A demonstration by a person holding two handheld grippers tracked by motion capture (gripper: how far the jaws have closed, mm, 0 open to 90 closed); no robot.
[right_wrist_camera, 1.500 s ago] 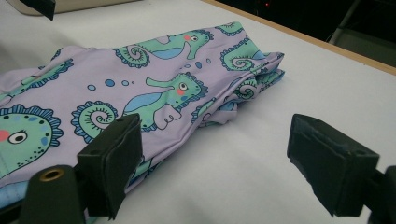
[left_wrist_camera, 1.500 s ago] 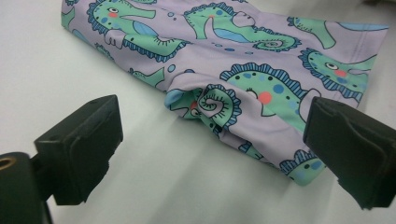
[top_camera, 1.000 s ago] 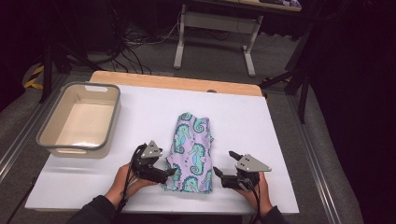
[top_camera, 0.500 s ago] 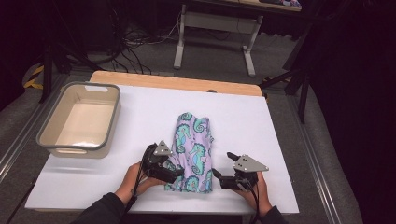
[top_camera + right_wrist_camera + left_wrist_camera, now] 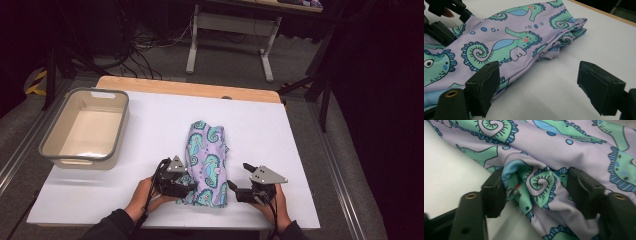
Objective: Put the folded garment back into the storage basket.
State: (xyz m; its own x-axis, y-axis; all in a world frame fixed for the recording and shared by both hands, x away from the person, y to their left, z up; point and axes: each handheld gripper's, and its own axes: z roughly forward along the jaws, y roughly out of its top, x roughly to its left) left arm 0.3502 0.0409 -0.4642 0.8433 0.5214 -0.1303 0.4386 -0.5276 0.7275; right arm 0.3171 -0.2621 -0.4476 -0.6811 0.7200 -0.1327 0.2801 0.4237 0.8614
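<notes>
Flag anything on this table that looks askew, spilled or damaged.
Nothing is spilled or damaged. The seahorse-print cloth lies folded but rumpled, its near corner bunched between the left gripper, whose jaws have just been closing. The tub sits upright.

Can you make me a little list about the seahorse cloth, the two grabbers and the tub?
cloth: purple seahorse cloth, folded, lying on the white table
left gripper: at the cloth's near left edge; its jaws have just been closing, with a bunched fold between them
right gripper: open beside the cloth's near right edge, holding nothing
tub: beige tub, empty, far left on the table
</notes>
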